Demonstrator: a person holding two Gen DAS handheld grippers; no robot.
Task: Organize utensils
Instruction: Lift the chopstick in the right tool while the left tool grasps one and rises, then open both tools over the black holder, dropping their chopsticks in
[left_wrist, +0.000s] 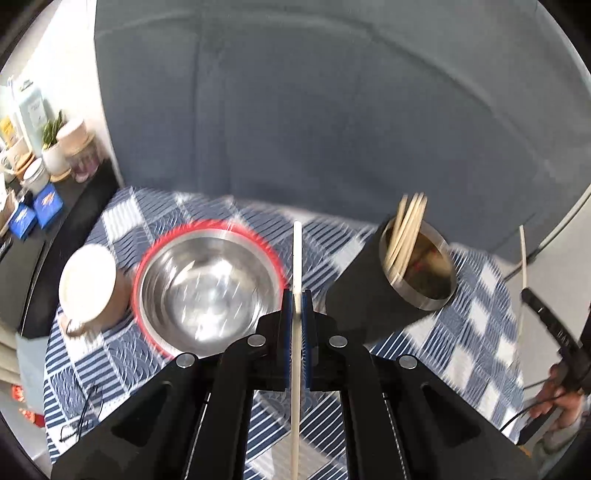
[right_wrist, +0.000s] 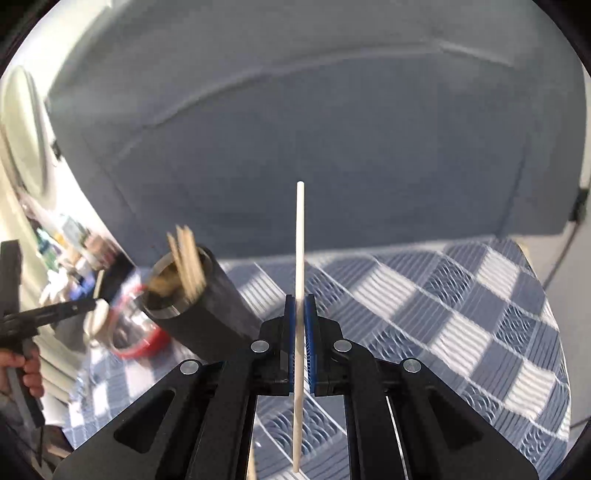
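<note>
Left gripper (left_wrist: 296, 295) was clamped tight on one pale chopstick (left_wrist: 296, 266), the stick running up between the blue pads (left_wrist: 287, 332) and out past the tips. Right gripper (right_wrist: 300, 301) was likewise closed on a second chopstick (right_wrist: 300, 240), held near its middle, the tip standing well beyond the pads. Both hung above a table under a blue-and-white checked cloth (left_wrist: 476, 321). In the left wrist view, a dark holder (left_wrist: 388, 291) with a metal rim stood on the cloth to the right of the gripper, several chopsticks leaning inside it. A steel bowl (left_wrist: 207, 288) with a red rim sat left of the gripper, and a lidded paper cup (left_wrist: 90, 284) just left of the bowl, close beside it; contact unclear through blur. A grey sofa (left_wrist: 332, 110) filled the far side. At the far left stood a dark shelf with jars and a small potted plant (left_wrist: 51, 144). At the right edge of that view a hand (left_wrist: 557, 398) gripped the other gripper's handle. In the right wrist view the holder lay to the left, bowl beyond it, both blurred.
</note>
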